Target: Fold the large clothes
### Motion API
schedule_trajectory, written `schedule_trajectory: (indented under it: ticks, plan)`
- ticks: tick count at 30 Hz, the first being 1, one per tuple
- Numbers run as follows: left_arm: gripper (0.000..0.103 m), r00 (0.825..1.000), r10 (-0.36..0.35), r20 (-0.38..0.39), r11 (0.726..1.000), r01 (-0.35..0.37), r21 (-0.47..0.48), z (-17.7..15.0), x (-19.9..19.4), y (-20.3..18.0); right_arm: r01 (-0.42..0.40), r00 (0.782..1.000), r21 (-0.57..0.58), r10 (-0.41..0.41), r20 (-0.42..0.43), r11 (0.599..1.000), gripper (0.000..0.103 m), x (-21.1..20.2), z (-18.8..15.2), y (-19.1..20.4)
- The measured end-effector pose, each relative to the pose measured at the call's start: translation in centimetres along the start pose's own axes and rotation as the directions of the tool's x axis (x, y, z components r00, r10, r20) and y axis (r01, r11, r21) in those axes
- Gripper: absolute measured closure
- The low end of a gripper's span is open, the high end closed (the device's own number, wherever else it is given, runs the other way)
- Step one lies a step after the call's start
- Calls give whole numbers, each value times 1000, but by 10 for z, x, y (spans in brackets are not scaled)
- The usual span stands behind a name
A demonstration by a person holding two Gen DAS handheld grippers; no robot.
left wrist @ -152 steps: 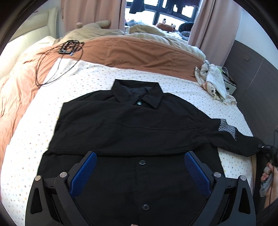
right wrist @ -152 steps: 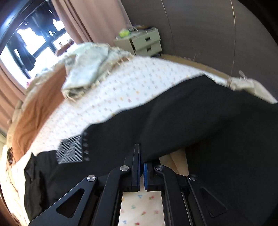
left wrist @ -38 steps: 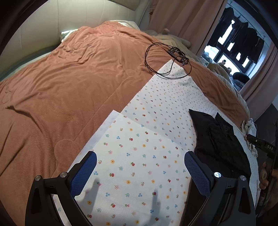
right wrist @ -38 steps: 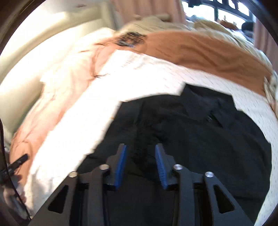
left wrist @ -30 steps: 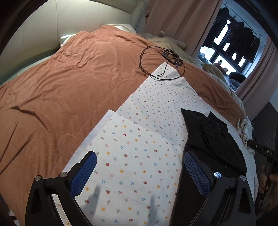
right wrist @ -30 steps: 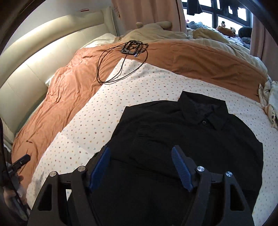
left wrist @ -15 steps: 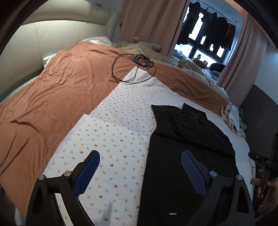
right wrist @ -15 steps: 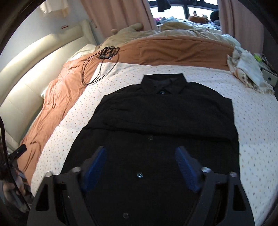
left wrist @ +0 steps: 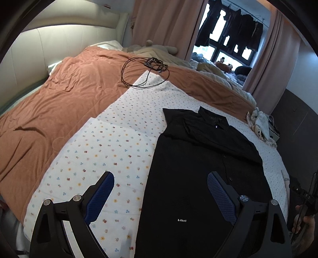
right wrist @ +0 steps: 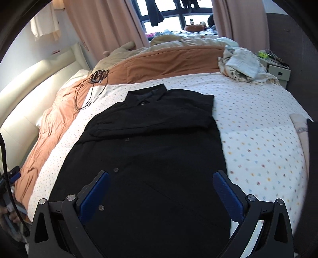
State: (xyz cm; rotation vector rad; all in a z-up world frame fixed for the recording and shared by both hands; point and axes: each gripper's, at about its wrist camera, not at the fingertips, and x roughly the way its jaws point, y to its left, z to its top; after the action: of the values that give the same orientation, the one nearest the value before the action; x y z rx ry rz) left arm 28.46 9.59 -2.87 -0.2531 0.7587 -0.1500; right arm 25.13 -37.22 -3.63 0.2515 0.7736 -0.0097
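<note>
Daylit room, moderate brightness, both wrist views strongly barrel-distorted with black corner vignette.
Light enters from the window [right wrist: 174, 18], which is blown out to white between the curtains [left wrist: 165, 25]. The headboard [left wrist: 59, 39] catches a soft glare. The black shirt [right wrist: 155, 148] reads as a near-flat dark mass, folds barely resolved. Left view sharp; right view shows smeared dots on the patterned sheet [right wrist: 258, 158] toward the right edge.

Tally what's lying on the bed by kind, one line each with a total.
Black button-up shirt: 1
White floral-print sheet: 1
Rust-orange blanket: 1
Coiled black cable with its connector: 1
Crumpled pale cloth pile: 1
Total: 5
</note>
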Motion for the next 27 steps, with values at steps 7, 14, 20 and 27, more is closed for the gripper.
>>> schedule_trajectory:
  ticks: [7, 14, 20, 27]
  plan:
    - [8, 999, -11, -46, 1000, 13, 24, -26, 2, -1, 41, 999, 33, -42, 15, 999, 1, -19, -43, -40]
    - [25, 994, -22, -110, 1000, 22, -4, -56, 8, 11, 27, 1000, 59, -27, -3, 998, 13, -30, -80, -66]
    - [41, 982, -61, -179, 997, 50, -60, -84, 15, 30, -6, 999, 106, 10, -38, 994, 19, -35, -116, -86]
    - [44, 959, -145, -243, 980, 106, -168, -113, 24, 50, -60, 993, 208, 80, -88, 976, 28, -37, -153, -105]
